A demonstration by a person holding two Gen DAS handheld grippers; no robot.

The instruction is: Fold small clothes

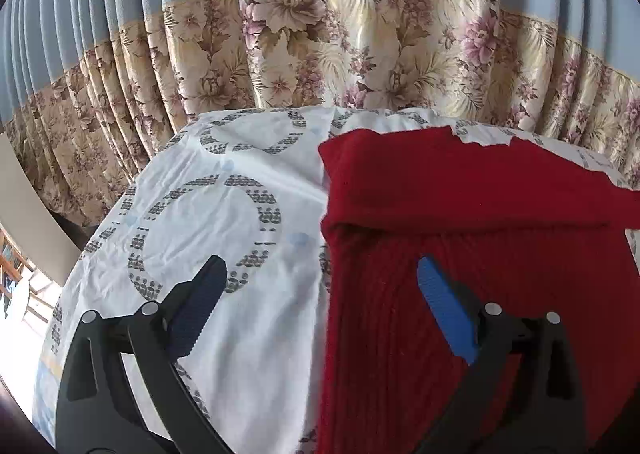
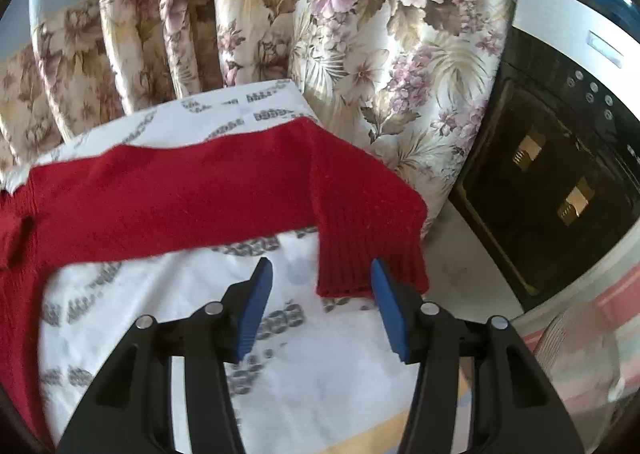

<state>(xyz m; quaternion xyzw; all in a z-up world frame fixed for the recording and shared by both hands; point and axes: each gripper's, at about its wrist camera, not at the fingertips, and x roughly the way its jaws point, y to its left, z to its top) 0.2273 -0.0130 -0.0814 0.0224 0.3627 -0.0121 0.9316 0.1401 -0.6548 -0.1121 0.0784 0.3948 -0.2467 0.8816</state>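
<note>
Left gripper (image 1: 320, 274): spread wide, nothing pinched; one dark finger hangs over the white patterned sheet, the other, with its blue pad (image 1: 446, 308), over the red knit.
Right gripper (image 2: 318, 278): half spread, jaws apart with nothing pressed between them; both blue pads (image 2: 256, 310) face each other above the sheet, and the right-hand pad sits just beside the ribbed cuff, with contact not clear.
Red sweater (image 1: 472, 254): spread on the sheet; in the left wrist view its ribbed body runs toward the camera and a folded band of knit lies across its far end.
Sleeve (image 2: 192, 198): in the right wrist view it stretches across the sheet from the garment's body at left, then bends down toward the gripper.
Cuff (image 2: 368, 266): ribbed, its end lying flat on the sheet near the surface's right edge, partly between the two fingers.
Sheet (image 1: 224, 222): white with rings of grey dots and pale blue spots, creased, covering the surface under the sweater.
Curtain (image 1: 320, 38): behind the surface, blue above and floral cream below, in pleats.
Appliance (image 2: 560, 158): dark-fronted with a white frame and a row of small buttons, standing to the right of the surface, well apart from the sweater.
</note>
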